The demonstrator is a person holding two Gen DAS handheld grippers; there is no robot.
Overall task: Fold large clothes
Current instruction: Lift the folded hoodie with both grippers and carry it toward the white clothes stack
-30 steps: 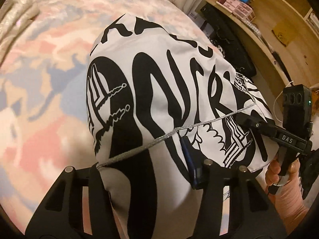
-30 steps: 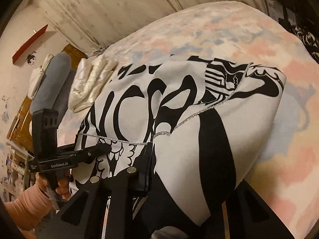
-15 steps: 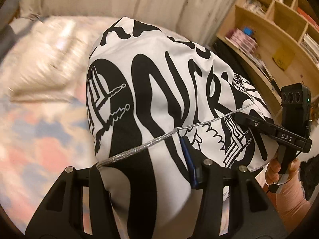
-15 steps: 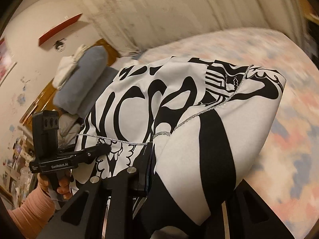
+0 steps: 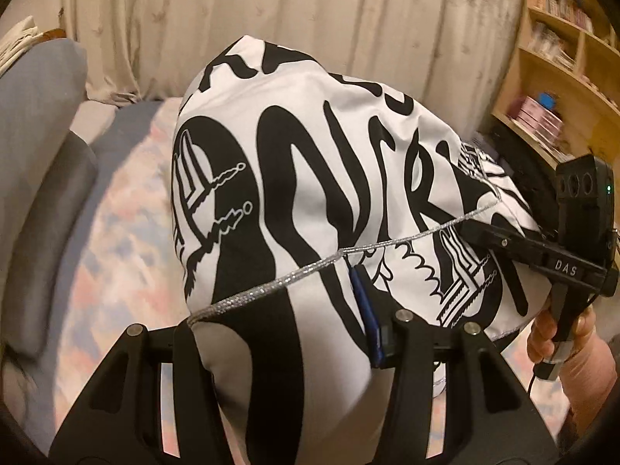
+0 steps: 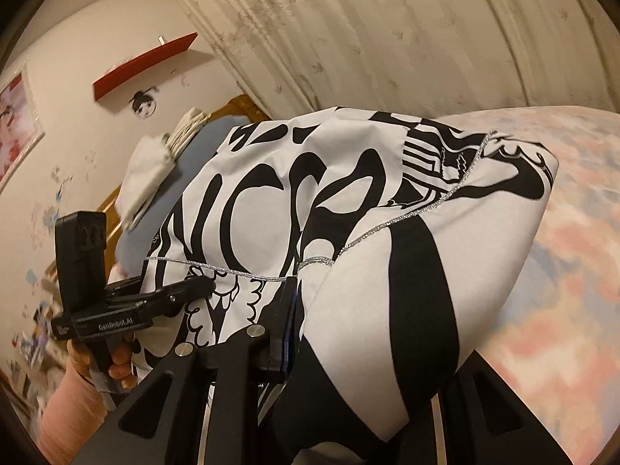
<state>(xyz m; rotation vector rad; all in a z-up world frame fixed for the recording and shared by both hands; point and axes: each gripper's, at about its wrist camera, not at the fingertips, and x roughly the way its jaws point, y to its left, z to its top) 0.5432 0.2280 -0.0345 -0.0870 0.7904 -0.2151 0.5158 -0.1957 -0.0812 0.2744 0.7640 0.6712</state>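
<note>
A large white garment with bold black lettering [image 5: 310, 155] hangs bunched between both grippers above the bed. A silver cord [image 5: 310, 271] runs across it. My left gripper [image 5: 279, 341] is shut on a thick fold of the cloth, which bulges over its fingers. From the right wrist view that gripper [image 6: 197, 285] pinches the garment [image 6: 271, 193] at the left. My right gripper [image 6: 368, 348] is shut on the garment too, its right finger buried under cloth. In the left wrist view its tip [image 5: 471, 230] clamps the edge at the right, held by a hand [image 5: 558, 341].
Under the garment lies the bed with a pastel pink and blue bedspread [image 6: 562, 232]. A grey cushion [image 5: 38, 135] stands at the left, a cream curtain [image 5: 310, 19] behind. Wooden bookshelves [image 5: 562, 97] fill the right. A red wall shelf [image 6: 143, 66] hangs above the headboard.
Both grippers swung together with the garment and rose. The view shifted from the bedspread toward the curtain and grey cushion. The grips on the cloth stay the same.
</note>
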